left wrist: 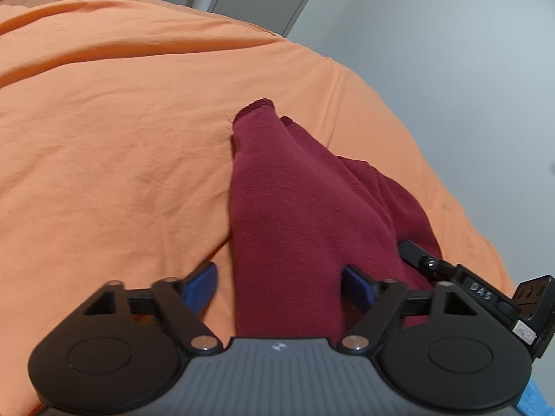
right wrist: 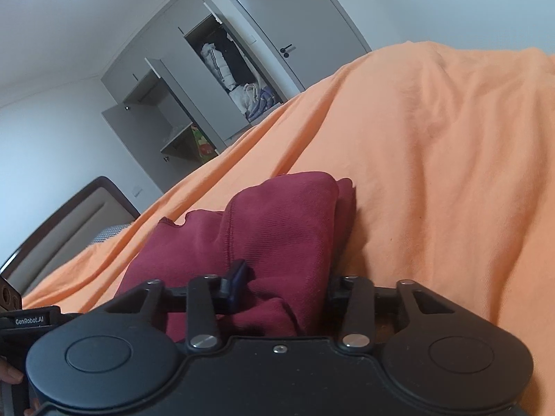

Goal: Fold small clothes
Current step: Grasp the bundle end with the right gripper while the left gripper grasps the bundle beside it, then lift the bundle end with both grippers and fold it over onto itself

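Observation:
A maroon garment lies bunched lengthwise on an orange bed sheet. My left gripper stands open, its blue pads on either side of the near end of the cloth without pressing it. The right gripper's black body shows at the garment's right edge. In the right wrist view the garment is a thick folded bundle, and my right gripper is shut on its near fold. One of its fingers shows; the other is hidden behind the cloth.
The sheet covers a bed whose edge drops to a grey floor on the right. An open wardrobe with clothes, a closed door and a headboard stand beyond the bed.

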A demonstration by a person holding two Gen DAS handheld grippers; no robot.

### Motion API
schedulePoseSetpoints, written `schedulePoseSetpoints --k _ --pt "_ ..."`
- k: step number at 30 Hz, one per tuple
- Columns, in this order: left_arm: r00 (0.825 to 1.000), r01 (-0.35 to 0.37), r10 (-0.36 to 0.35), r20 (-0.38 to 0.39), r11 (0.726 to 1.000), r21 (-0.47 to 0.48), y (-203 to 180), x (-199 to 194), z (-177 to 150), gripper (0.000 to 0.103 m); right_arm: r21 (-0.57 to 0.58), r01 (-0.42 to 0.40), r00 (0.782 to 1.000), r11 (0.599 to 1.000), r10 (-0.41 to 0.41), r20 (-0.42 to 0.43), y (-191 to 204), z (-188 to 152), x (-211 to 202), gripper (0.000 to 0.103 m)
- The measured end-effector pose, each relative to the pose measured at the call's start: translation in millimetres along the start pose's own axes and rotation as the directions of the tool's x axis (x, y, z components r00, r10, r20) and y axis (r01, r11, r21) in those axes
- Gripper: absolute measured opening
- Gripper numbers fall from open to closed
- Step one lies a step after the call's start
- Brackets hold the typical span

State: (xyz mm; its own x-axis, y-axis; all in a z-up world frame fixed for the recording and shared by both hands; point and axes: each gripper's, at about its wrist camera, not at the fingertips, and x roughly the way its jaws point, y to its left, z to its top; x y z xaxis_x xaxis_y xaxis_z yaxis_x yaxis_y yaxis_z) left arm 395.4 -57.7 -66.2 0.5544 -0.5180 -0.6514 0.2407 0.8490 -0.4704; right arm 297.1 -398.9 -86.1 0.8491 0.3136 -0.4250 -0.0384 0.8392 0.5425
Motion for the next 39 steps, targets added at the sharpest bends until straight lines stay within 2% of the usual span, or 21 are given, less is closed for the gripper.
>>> schedulePoseSetpoints --k 1,3,8,13,16,23,30,35,39 --pt "1.0 0.012 -0.012 -0.002 1.0 -0.004 -1 -1 0 0.067 -0.004 0.007 1.0 1.0 -0.007 0.0 3 0 0 0.039" --pt "1.0 0.009 -0.009 -0.001 1.0 0.0 -3 -2 0 0.064 -0.009 0.021 1.0 1.0 -0.021 0.004 8 0 -1 0.036" --pt "1.0 -0.006 0.006 0.02 1.0 0.026 -9 -13 -1 0.047 -0.043 0.061 0.998 0.997 -0.06 0.02 27 1 -4 0.03" --pt "0.999 0.013 -0.015 0.041 0.999 0.047 -11 -28 1 0.038 -0.102 0.056 0.998 0.993 -0.052 0.046 52 5 -10 0.028" --pt "0.998 0.016 -0.019 0.057 0.998 0.055 -12 -38 3 0.037 -0.141 0.041 0.998 0.989 -0.034 0.054 69 7 -11 0.026" --pt "0.989 -0.022 0.015 0.15 0.998 0.05 1 -81 15 0.036 -0.207 -0.028 0.998 0.978 0.041 0.057 109 13 1 0.026" --pt "0.967 -0.114 0.11 0.23 0.993 0.003 38 -124 30 0.036 -0.22 -0.141 0.989 0.965 0.149 0.02 158 17 46 0.026" --pt "0.949 -0.177 0.184 0.257 0.983 -0.05 68 -146 34 0.036 -0.268 -0.206 0.978 0.941 0.205 -0.032 194 15 83 0.026" --pt "0.938 -0.207 0.225 0.263 0.974 -0.094 87 -158 35 0.036 -0.261 -0.235 0.972 0.936 0.227 -0.059 216 11 106 0.026"
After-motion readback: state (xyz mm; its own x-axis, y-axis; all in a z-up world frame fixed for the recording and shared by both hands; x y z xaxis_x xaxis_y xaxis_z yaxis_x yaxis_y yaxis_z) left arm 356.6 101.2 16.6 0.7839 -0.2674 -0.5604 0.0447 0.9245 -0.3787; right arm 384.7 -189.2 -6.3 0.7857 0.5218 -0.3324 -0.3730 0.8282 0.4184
